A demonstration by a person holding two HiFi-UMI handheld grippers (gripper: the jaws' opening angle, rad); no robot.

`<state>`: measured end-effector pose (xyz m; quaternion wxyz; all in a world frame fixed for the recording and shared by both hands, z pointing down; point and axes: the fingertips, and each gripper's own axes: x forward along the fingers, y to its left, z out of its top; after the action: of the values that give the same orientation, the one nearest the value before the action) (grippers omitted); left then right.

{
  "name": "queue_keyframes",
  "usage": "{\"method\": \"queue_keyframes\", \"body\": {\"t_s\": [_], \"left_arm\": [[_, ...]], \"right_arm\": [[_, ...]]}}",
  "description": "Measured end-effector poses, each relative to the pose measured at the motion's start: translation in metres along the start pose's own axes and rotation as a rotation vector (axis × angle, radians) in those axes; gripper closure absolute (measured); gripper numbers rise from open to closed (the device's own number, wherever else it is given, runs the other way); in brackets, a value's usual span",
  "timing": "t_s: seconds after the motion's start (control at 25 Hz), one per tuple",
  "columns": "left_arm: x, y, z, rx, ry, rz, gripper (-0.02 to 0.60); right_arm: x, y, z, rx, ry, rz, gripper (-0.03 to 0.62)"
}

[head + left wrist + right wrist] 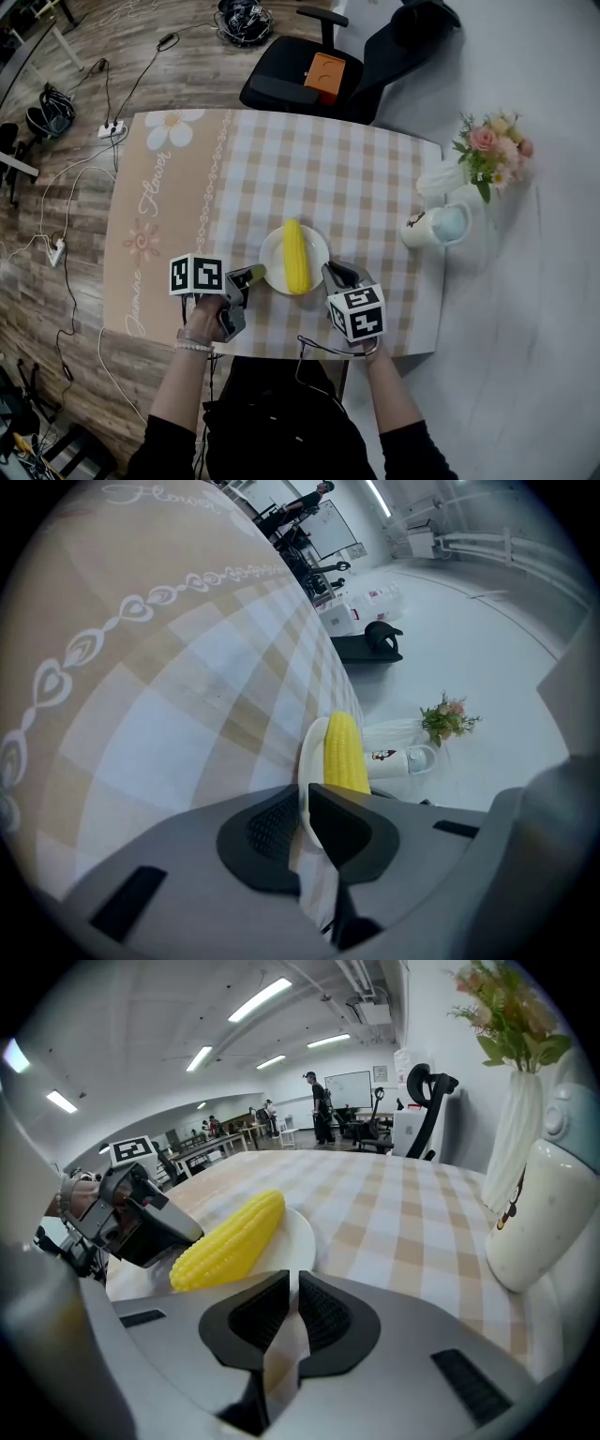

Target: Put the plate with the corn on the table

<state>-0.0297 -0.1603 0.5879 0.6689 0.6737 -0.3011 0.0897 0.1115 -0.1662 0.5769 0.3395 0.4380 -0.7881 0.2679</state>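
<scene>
A yellow corn cob [296, 255] lies on a small white plate [274, 251] that rests on the checked tablecloth [366, 183] near the table's front edge. My left gripper [255, 274] holds the plate's left rim. In the left gripper view the rim [309, 752] stands edge-on between the pressed pads of that gripper [304, 817], with the corn [344, 755] just beyond. My right gripper [330, 272] is at the plate's right rim. In the right gripper view its jaws [293, 1297] stand narrow with the plate's edge [298, 1237] pinched between them, beside the corn [230, 1239].
A white vase [448, 176] with flowers [492, 145] and a white mug [433, 227] stand at the table's right edge. A black office chair [319, 66] with an orange box [325, 75] is behind the table. Cables lie on the wooden floor at the left.
</scene>
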Motion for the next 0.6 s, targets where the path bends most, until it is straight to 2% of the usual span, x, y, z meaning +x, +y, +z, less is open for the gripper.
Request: {"method": "queue_keyframes", "body": {"t_s": [0.16,0.28,0.4,0.6], "left_arm": [[-0.013,0.003,0.007,-0.017,-0.037,-0.01,0.551],[-0.024,0.006,0.012,0.009,-0.067,0.006,0.551],[-0.029,0.0,0.011,0.089,-0.106,0.025,0.554],[-0.046,-0.019,0.012,0.272,-0.198,0.077,0.569]], "right_arm": [[-0.001,0.0,0.001,-0.038,0.004,-0.033,0.551],[-0.001,0.001,0.003,-0.028,-0.005,-0.028,0.553],[-0.006,-0.001,0.006,0.004,-0.057,-0.016,0.554],[-0.028,-0.006,0.022,0.048,-0.181,-0.029,0.554]]}}
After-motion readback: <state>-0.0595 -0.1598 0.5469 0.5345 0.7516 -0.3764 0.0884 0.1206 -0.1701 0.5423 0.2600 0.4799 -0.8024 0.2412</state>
